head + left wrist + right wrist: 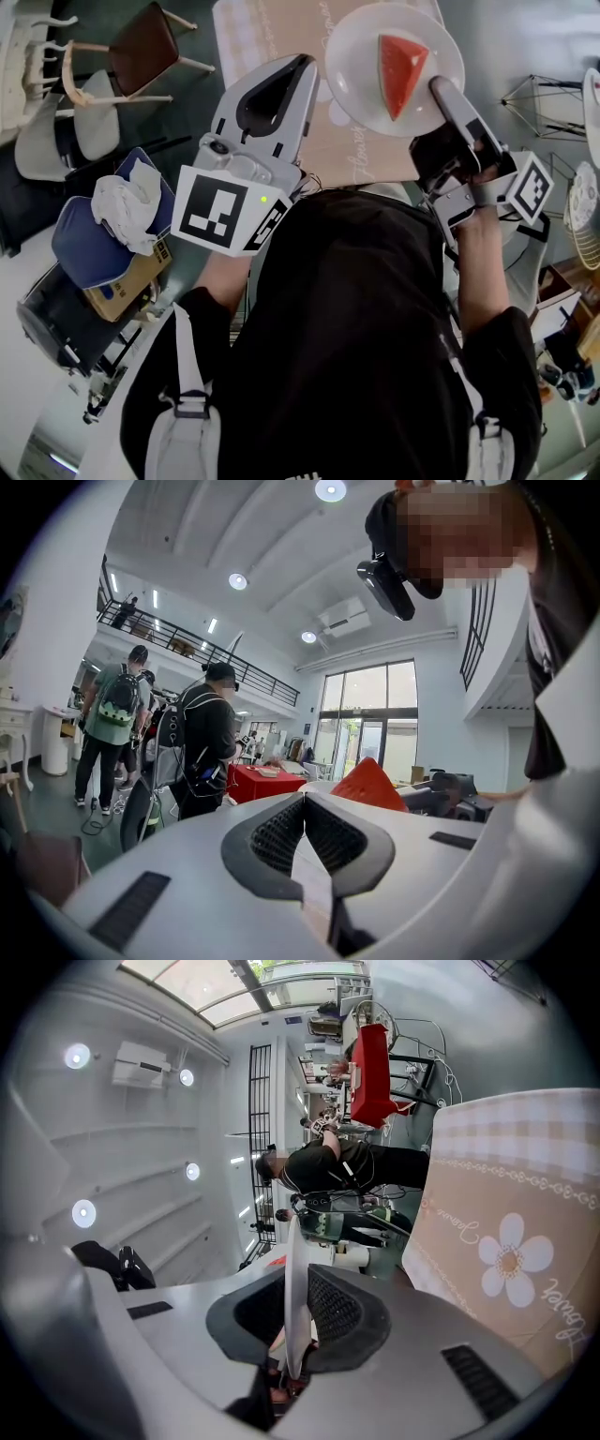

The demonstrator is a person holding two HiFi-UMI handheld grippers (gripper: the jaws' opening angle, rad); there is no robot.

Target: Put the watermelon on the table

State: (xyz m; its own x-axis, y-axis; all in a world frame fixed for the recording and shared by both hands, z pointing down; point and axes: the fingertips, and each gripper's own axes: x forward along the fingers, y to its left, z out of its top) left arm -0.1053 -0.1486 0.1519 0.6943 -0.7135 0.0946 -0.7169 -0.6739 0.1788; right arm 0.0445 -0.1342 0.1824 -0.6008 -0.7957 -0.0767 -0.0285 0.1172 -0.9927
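watermelon wedge (401, 70) lies on a round white plate (361, 52), held above the cloth-covered desk (248, 37). right tongs (439, 86) clenched on the plate's rim. left tongs (306, 62) clenched on nothing, just beside the plate. judged: the wedge is soft, wet and loose on a smooth, breakable plate; keep it level and hold it by the rim.

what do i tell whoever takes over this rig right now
Left gripper: fingers shut, nothing between them, close beside the plate.
Right gripper: shut on the rim of the white plate.
Watermelon: one slice lying on that plate, held above the table.
Done: plate with slice gripped and over the table.
Left: lower it onto the table, then release.
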